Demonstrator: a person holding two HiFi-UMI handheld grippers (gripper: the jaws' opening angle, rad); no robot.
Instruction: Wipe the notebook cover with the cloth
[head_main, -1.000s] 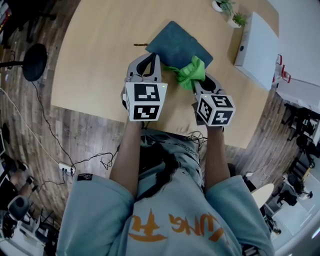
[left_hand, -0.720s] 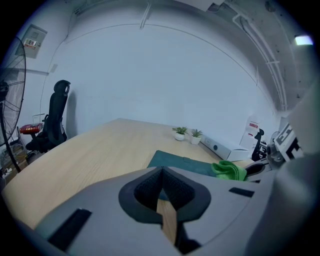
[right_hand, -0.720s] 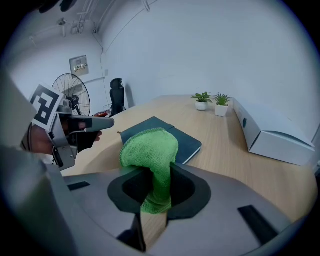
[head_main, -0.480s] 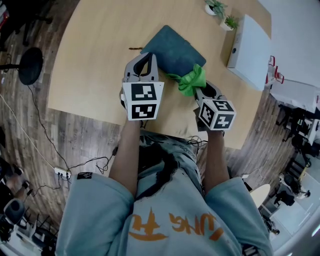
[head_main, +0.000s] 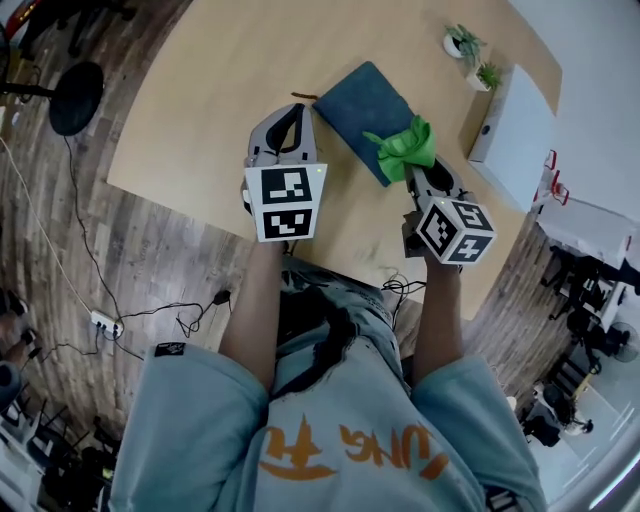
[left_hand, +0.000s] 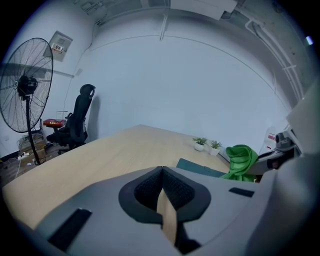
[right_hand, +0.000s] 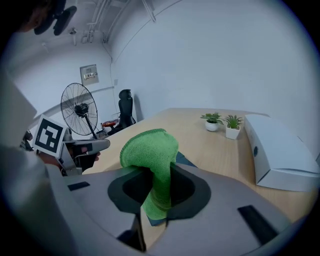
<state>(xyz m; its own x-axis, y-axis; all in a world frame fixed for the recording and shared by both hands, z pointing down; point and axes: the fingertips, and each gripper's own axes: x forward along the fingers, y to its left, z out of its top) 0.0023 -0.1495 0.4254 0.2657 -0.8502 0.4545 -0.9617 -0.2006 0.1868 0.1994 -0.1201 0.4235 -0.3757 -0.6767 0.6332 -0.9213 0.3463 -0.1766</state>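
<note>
Right gripper (head_main: 413, 170) raised cloth (head_main: 404, 147), seemingly off notebook (head_main: 362, 100).

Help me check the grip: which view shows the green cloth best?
The right gripper view: the green cloth fills the centre, pinched in the jaws of the right gripper. The head view shows it small, bunched at the edge of the notebook. The left gripper view shows only a small lump at the right.
</note>
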